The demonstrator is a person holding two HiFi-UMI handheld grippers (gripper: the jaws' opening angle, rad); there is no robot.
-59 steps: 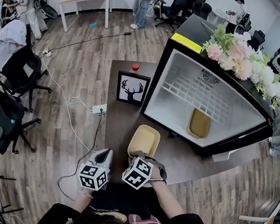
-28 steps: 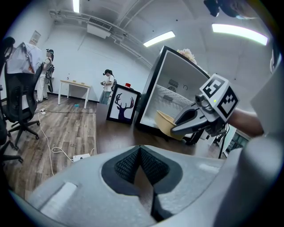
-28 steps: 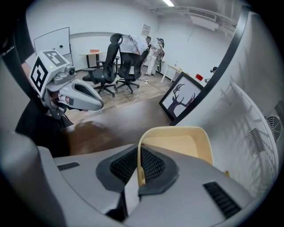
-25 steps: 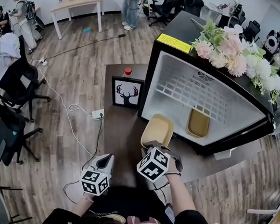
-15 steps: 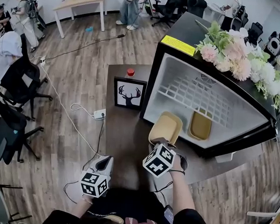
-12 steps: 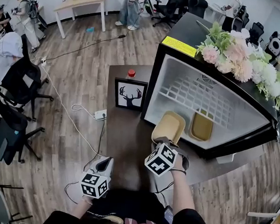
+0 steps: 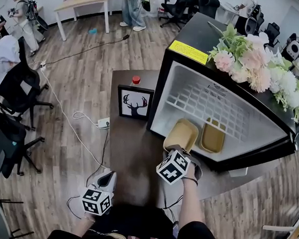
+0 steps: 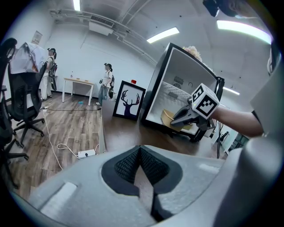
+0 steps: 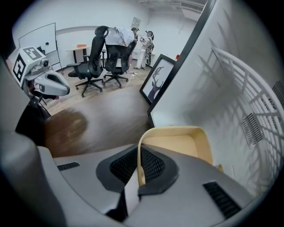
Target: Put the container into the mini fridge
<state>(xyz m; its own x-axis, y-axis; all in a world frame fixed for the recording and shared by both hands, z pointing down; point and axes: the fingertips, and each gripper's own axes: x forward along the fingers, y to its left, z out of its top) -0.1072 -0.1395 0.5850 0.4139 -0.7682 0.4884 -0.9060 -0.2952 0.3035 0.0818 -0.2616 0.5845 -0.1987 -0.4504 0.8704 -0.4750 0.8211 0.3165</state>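
Surveying, head view, container (image 7: 181, 134): pale yellow, shallow, rectangular with rounded corners, open-topped, interior bare.
Container position: at the open mouth of the mini fridge (image 7: 166, 76); far end over the lower floor, near end at the front edge. Whether its base rests there cannot be told.
Right gripper (image 7: 176, 149): at the container's near rim, marker cube toward the person.
Left gripper (image 7: 108, 177): low over the near end of the table (image 7: 124, 145), well apart from the mini fridge.
Fridge contents: a second container (image 7: 213, 137), darker yellow and of the same form, lies on the floor just beside the held one, to its right. A white wire shelf (image 7: 207, 103) spans the space above both.
Fridge top: flowers (image 7: 257, 58).
Table: deer picture (image 7: 134, 103) stands upright just left of the mini fridge.

Left gripper view, left gripper (image 8: 141, 155): jaws pressed together, nothing between them.
Container (image 8: 167, 116): at the fridge opening, at the tip of the right gripper (image 8: 188, 117).

Right gripper view, right gripper (image 9: 138, 173): jaws pinch the container's thin near rim.
Container (image 9: 177, 144): smooth inside, holding nothing; far wall close to the white inner wall.
Wire shelf (image 9: 253, 88): at right, above the container.
Left gripper (image 9: 46, 84): at far left, apart.
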